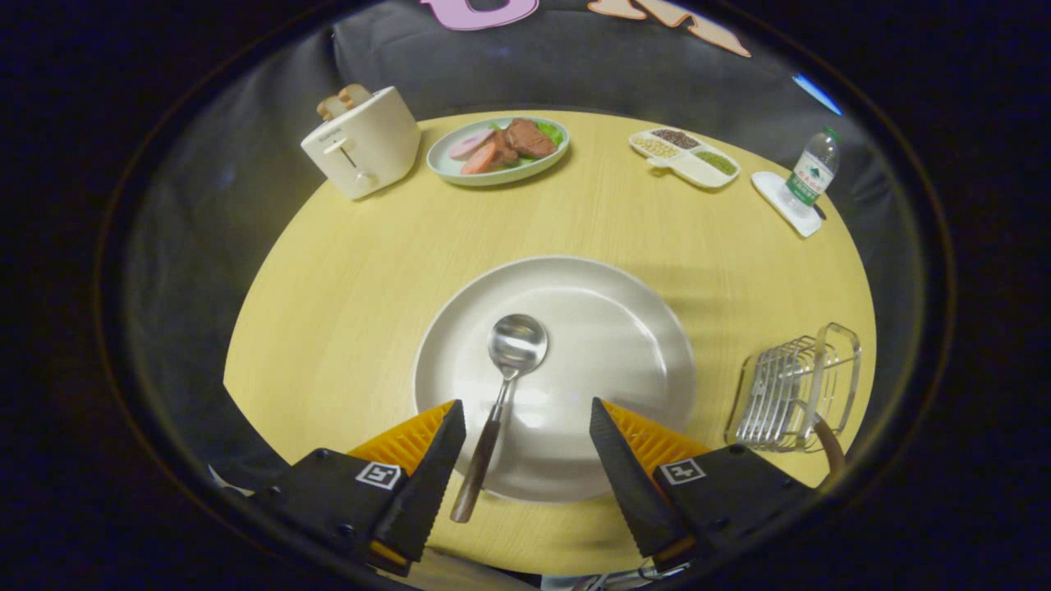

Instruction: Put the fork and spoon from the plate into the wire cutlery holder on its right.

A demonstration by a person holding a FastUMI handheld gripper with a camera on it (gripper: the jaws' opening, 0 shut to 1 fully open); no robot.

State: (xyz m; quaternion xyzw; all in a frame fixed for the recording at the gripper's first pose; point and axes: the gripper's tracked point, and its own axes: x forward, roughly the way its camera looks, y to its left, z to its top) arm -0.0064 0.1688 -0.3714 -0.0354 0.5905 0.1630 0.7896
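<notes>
Fingers (525, 460) are standing wide apart and gripping nothing, hovering over the near edge of the plate (624, 328). Between them the spoon (502, 402) is lying on the plate, and its position is what matters for the coming grasp. Its long axis is running almost straight away from the camera, tilting slightly: the bowl is pointing far and a little right, near the plate's centre, while the dark handle is reaching back toward the camera, crossing the near rim and overhanging the surface. The handle is sitting close beside the left finger and well clear of the right one, so the spoon is lying off-centre in the gap. I judge the gripper needs to be shifting a little to the left, or rotating slightly, so that both fingers are closing evenly across the handle rather than pushing it sideways.

To the right of the plate, the holder (792, 386) is standing on the surface, near the right finger. A brown handle is sticking out of its near side, probably the fork (828, 443), though too little is showing to be sure. If so, the spoon is the remaining piece, and the carry after the grasp is a short one to the right.

Farther off, a toaster (361, 144) and a dish of food (497, 149) are sitting at the far side.
</notes>
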